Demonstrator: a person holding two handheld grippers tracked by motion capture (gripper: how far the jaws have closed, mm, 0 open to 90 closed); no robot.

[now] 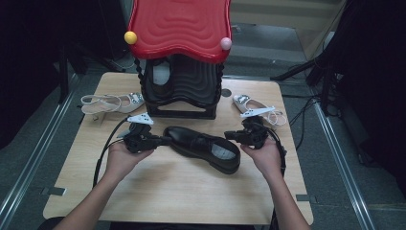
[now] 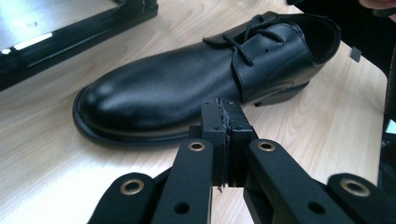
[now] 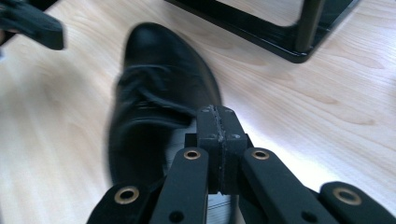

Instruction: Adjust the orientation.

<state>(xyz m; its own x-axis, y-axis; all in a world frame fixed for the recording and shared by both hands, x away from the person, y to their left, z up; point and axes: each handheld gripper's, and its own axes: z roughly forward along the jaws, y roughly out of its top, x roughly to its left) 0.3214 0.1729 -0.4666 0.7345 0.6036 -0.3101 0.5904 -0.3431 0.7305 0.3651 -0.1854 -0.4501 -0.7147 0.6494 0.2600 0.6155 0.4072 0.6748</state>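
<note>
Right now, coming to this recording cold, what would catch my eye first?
The big red wavy-topped rack at the far edge of the table, with a black shoe stored inside it. Next, the black lace-up shoe lying mid-table between the left gripper and the right gripper, both shut and empty. A silver sandal lies left of the rack, its mate to the right.
</note>
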